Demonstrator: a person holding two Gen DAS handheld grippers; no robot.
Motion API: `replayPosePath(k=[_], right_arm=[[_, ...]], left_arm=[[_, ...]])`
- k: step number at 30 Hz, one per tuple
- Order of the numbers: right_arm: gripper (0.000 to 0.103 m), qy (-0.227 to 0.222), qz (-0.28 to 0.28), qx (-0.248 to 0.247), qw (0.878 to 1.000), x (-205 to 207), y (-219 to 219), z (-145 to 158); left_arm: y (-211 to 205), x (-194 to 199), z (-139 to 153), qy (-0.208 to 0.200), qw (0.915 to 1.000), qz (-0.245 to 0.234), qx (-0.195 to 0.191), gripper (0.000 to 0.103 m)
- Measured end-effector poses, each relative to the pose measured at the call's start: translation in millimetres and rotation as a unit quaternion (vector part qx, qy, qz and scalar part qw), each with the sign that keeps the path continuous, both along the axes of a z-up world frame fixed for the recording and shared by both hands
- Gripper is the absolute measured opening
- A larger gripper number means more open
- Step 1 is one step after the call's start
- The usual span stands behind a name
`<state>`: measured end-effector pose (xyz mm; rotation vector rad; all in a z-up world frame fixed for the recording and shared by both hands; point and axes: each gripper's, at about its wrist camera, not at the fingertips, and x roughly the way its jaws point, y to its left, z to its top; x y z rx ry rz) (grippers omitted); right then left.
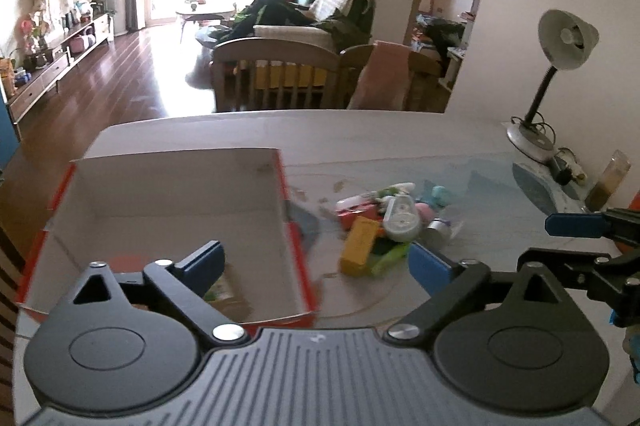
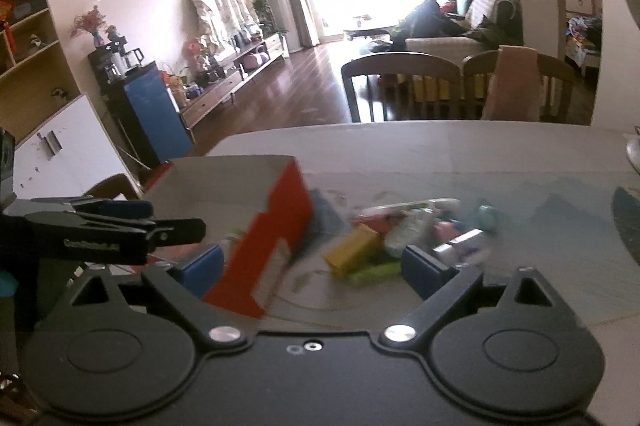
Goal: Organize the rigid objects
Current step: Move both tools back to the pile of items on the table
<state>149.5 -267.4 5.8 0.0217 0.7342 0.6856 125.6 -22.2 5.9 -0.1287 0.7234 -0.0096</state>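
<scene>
Both grippers empty, pile sits right of the box.

Left to right from my left wrist view: box [image 1: 176,209], open top, red outside; something small lies in its near corner, too blurred to name. My left gripper [image 1: 316,262] hangs over the box's right wall, jaws wide, nothing between them. Just right of the box on the table [image 1: 400,133] is the pile [image 1: 384,226]; yellow block [image 1: 360,246] is the nearest piece, long axis running away from me, tilted slightly right. It lies ahead of the left jaws, nearer their right finger. My right gripper [image 2: 312,266], also wide and empty, faces the same pile, box corner before its left finger. I judge neither arm clearly closer.
</scene>
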Motion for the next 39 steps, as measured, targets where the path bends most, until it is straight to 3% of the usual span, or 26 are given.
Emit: replayPosePath(k=[8,14,22,26,39], right_arm=[[0.095,0.014,-0.019,-0.016,1.000,33.8,-53.3,-20.3],[0.094,0.015,-0.002,-0.044,0.999,67.8,-67.7,-38.3],[0.091,0.013,0.031,-0.081,0.996,102.3,-65.5,-63.8],[0.090,0.016,0.047,-0.091,0.995,118.6,-61.6,-74.4],[0.083,0.041,0.090,-0.120,0.988,157.9,-34.4,-117.3]], left_arm=[[-53.6,30.9,-20.3,0.009,0.9999,-0.008,0.007,0.102],[-74.8,59.3,-46.2,0.032,0.9995,0.000,-0.006,0.102],[-84.2,90.1,-73.4,0.030,0.9990,0.032,0.007,0.102],[-93.2,103.7,-82.5,0.030,0.9989,0.021,0.029,0.102],[-90.5,139.8,-115.8,0.067,0.9966,0.028,0.038,0.101]])
